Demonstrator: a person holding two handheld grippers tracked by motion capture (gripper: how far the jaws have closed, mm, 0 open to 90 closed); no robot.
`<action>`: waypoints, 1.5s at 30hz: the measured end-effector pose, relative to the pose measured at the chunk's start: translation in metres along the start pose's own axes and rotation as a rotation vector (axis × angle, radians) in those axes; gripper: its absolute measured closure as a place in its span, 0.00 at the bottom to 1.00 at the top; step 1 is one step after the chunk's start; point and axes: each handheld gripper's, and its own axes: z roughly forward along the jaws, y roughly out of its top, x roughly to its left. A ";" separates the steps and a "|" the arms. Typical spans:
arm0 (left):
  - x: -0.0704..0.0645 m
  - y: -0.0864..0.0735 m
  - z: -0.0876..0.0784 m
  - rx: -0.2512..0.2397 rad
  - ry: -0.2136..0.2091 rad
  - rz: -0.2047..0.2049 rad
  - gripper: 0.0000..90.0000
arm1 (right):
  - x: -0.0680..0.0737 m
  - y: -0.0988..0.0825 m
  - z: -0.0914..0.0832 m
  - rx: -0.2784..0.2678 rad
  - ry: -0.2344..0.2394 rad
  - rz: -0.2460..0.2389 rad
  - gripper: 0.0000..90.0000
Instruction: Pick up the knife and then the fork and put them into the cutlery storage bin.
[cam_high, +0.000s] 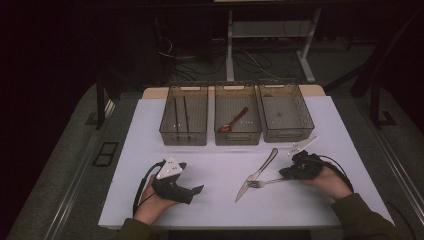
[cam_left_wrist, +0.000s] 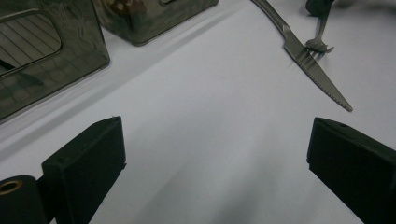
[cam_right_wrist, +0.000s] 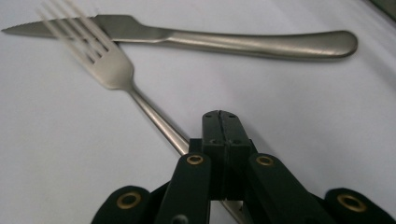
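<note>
The fork (cam_high: 264, 183) lies low over the white bench (cam_high: 215, 200) at about 4 o'clock from its centre, long axis running 3 to 9 o'clock, tines toward 9, resting across the blade of the knife (cam_high: 256, 174). It is plain brushed steel with a slim handle. The right hand-held gripper (cam_right_wrist: 220, 122) has its jaws closed tight on that handle, the hand (cam_high: 328, 181) behind it at 3 o'clock. The left hand-held gripper (cam_left_wrist: 215, 158), at 8 o'clock, sits with jaws spread wide and empty. Three smoky bins (cam_high: 235, 134) stand at 12 o'clock.
</note>
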 end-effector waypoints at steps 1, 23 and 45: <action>0.000 0.000 0.000 0.001 -0.001 0.000 0.04 | 0.001 -0.001 -0.001 0.005 0.003 -0.001 0.99; -0.001 0.000 0.001 0.002 -0.023 -0.001 0.04 | 0.024 0.000 -0.020 0.036 0.058 -0.079 0.67; -0.003 -0.001 0.001 0.010 -0.028 0.001 0.05 | 0.046 0.043 0.012 0.357 0.049 -0.372 0.84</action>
